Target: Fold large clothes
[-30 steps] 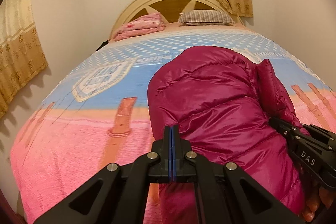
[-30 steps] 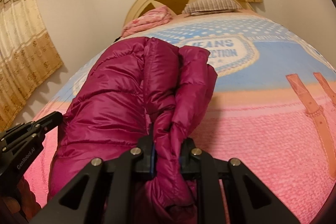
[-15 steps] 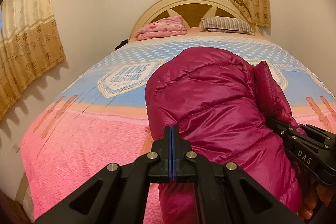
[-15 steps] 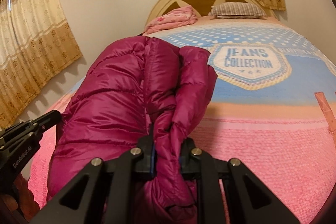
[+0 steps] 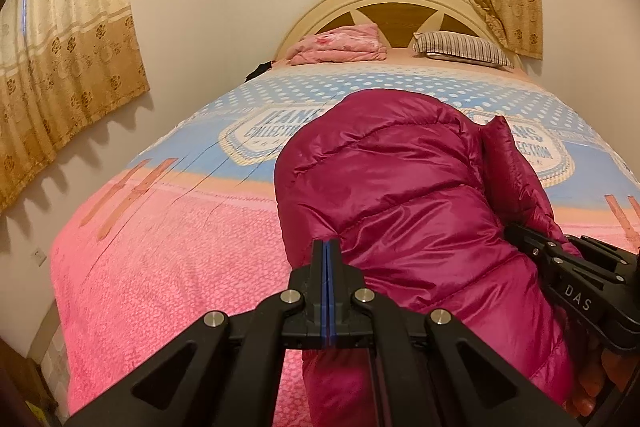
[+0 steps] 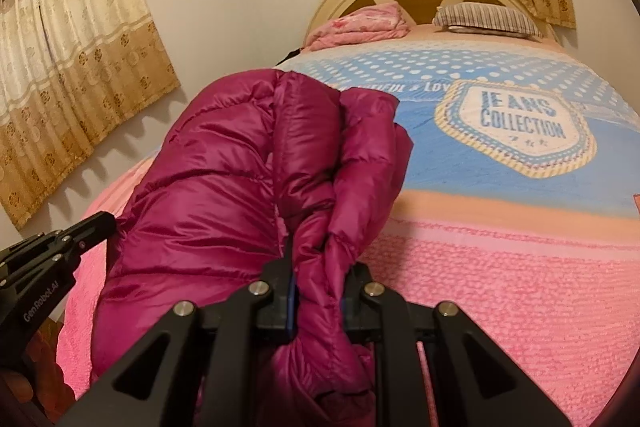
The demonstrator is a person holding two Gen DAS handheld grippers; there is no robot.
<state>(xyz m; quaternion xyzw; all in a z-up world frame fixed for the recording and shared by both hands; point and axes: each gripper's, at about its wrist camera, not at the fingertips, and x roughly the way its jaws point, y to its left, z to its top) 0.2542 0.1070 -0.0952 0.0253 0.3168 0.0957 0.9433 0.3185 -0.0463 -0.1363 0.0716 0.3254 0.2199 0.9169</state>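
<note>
Both claws have swung across the bed (image 5: 168, 267) with the jacket (image 5: 400, 195). I see my right claw (image 6: 318, 291) clenched on a bunched fold; my left claw (image 5: 327, 267) is fully closed at the jacket's edge. Curtains (image 5: 68, 67) hang behind.
</note>
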